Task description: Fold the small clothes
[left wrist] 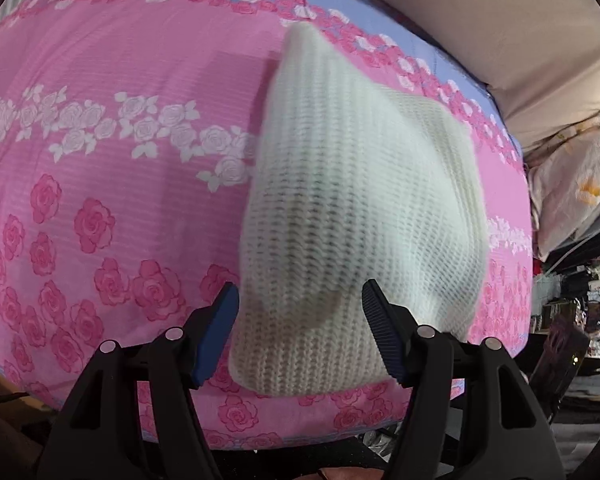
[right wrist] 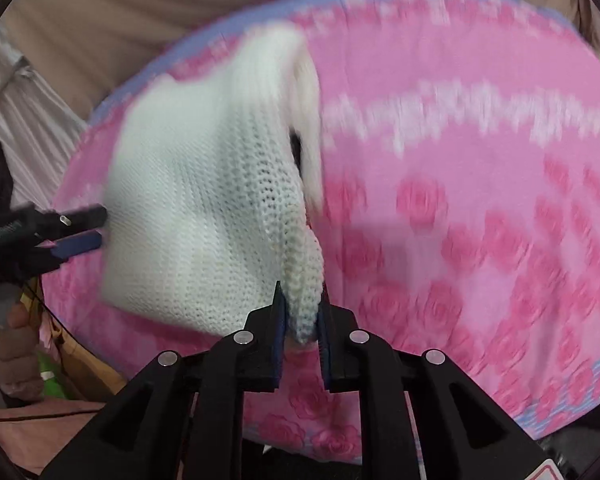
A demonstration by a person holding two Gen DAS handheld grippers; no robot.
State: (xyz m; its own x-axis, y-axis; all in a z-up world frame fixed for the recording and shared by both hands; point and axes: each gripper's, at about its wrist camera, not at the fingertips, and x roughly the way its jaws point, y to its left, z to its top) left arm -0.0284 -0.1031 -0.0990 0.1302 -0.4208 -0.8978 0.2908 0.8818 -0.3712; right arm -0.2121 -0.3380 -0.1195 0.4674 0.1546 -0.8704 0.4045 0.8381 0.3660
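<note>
A small white knitted garment lies partly folded on a pink rose-print bedsheet. My left gripper is open, its blue-padded fingers either side of the garment's near edge without pinching it. In the right wrist view my right gripper is shut on a bunched corner of the white knitted garment and lifts it off the bedsheet. The left gripper shows there at the left, by the garment's far edge.
A beige wall borders the bed's far side. A pale pillow and cluttered shelves lie beyond the bed's right edge. A hand holds the left gripper's handle.
</note>
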